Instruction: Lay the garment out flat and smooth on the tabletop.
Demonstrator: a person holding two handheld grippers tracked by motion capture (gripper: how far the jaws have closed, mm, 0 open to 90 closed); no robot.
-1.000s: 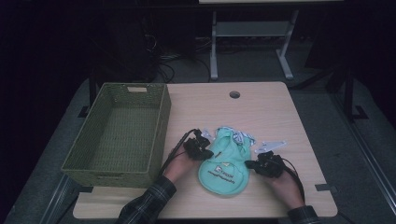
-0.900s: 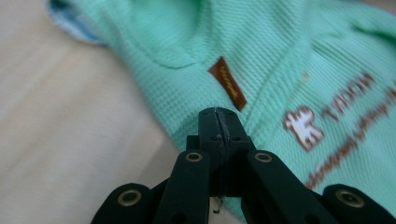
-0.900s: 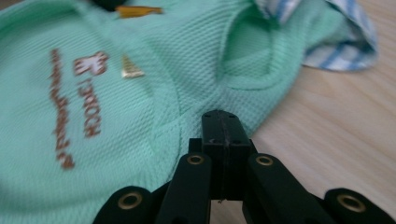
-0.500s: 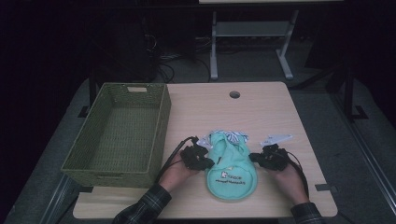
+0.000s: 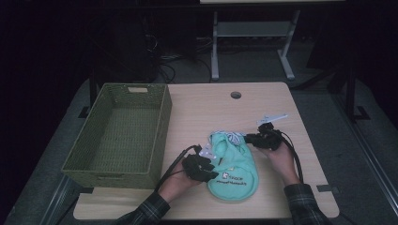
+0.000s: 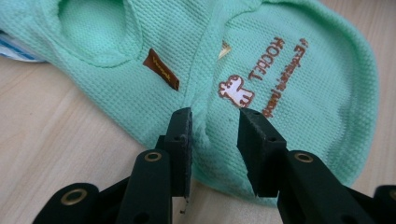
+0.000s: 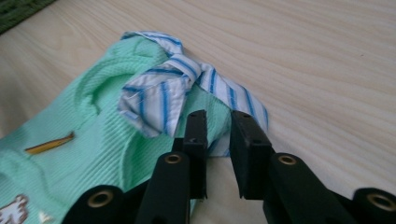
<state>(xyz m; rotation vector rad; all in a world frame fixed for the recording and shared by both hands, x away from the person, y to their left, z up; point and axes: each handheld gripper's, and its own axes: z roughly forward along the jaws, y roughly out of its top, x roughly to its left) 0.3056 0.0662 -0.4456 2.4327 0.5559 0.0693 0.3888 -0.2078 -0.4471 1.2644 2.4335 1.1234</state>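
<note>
A small mint-green garment [image 5: 234, 173] with brown print and a blue-and-white striped collar [image 7: 163, 95] lies flat near the table's front edge. My left gripper [image 5: 212, 169] is at its left edge. In the left gripper view my left gripper [image 6: 215, 116] has just been opening, and a fold of the green cloth [image 6: 299, 84] lies in the gap with the pads off it. My right gripper [image 5: 253, 139] is at the garment's far right corner. Its jaws [image 7: 218, 116] have also just been opening and stand a little apart over the collar's edge, gripping nothing.
A green woven basket [image 5: 162, 124] stands on the left half of the wooden table [image 5: 206, 108], close to my left hand. A cable hole [image 5: 235, 95] sits near the far edge. Dark floor and a metal stand lie beyond the table.
Both grippers have let go of the garment, their jaws now apart. My left hand moved toward the front edge and my right hand moved away toward the far side. The garment lies flatter.
</note>
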